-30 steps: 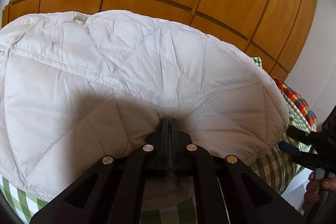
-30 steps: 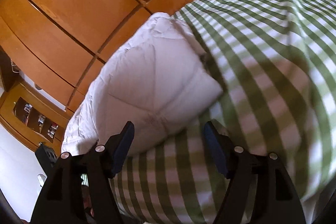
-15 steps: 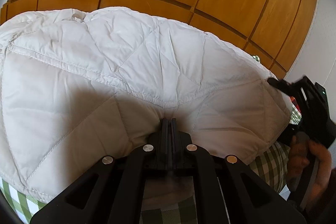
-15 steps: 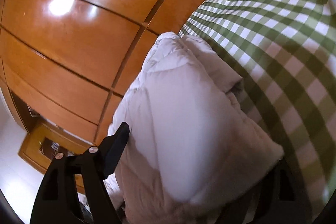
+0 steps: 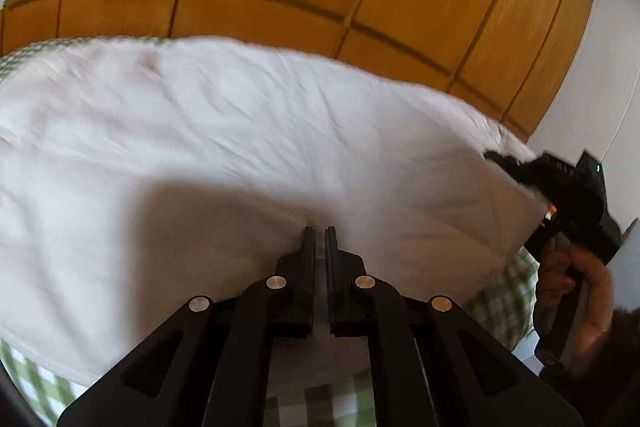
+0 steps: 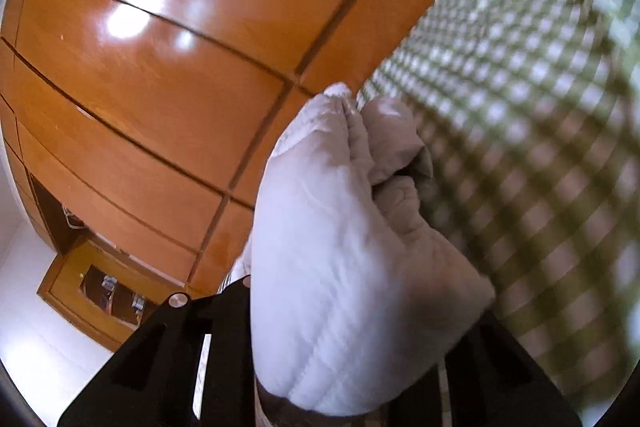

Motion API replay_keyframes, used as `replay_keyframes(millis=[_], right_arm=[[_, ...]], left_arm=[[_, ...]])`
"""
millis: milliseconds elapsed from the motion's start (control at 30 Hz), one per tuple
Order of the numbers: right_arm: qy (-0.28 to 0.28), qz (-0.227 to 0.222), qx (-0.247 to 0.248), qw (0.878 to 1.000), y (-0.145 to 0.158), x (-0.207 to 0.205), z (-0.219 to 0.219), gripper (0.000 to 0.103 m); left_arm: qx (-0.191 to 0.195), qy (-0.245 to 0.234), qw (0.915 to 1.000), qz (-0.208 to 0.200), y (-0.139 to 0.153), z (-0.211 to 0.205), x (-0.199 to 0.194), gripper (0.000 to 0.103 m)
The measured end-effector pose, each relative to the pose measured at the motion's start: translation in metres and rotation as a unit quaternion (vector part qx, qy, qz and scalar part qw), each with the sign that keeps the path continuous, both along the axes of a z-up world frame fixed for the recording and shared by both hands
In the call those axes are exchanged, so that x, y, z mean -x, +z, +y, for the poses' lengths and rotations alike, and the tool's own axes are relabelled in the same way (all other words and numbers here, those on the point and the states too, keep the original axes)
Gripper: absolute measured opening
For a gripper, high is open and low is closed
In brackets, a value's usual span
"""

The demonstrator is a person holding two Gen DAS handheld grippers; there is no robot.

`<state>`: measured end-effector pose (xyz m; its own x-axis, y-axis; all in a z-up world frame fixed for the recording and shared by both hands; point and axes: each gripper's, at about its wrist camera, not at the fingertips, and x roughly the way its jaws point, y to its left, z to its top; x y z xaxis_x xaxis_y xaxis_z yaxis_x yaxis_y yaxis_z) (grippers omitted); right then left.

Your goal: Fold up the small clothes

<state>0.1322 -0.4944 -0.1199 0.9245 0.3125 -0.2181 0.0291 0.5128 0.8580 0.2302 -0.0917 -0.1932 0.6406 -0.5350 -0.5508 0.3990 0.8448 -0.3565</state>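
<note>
Left gripper [image 5: 318, 233] clamps the near edge of the white quilted padded garment [image 5: 240, 155]. Right gripper [image 6: 360, 339] straddles its right end; jaw closure cannot be determined. Garment lies on the green checked bedcover [image 6: 540, 107], long axis running left–right between both grippers.

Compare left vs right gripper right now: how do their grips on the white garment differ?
The left gripper is shut to a thin slit on one edge of the garment; the right gripper has a thick bunched wad between wide-set fingers. The left gripper's fingertips show clearly; the right gripper's are buried under cloth in its own view, so whether it is clamped is unclear. Both are black and hold the same garment over the checked sheet.
</note>
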Motion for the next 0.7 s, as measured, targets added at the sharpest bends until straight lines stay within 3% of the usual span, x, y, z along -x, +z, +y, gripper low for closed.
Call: replay_keyframes(millis=[167, 333, 467, 567, 700], right_arm=[[-0.075, -0.005, 0.047, 0.996, 0.029, 0.037, -0.047, 0.023], [-0.148, 0.033, 0.134, 0.979, 0.049, 0.063, -0.065, 0.023], [-0.154, 0.038, 0.191, 0.969, 0.068, 0.064, -0.043, 0.023], [-0.147, 0.015, 0.247, 0.958, 0.098, 0.062, -0.009, 0.023], [-0.129, -0.02, 0.321, 0.938, 0.136, 0.055, 0.045, 0.023]], left_arm=[[-0.005, 0.038, 0.9982, -0.046, 0.028, 0.026, 0.011, 0.003], [-0.007, 0.082, 0.996, -0.034, 0.024, 0.056, 0.012, 0.003], [-0.015, 0.061, 0.998, -0.005, 0.004, 0.056, 0.005, 0.003], [-0.026, 0.052, 0.9983, -0.004, -0.002, 0.052, -0.003, 0.003], [-0.007, 0.048, 0.9987, 0.013, -0.003, 0.058, -0.013, 0.003]])
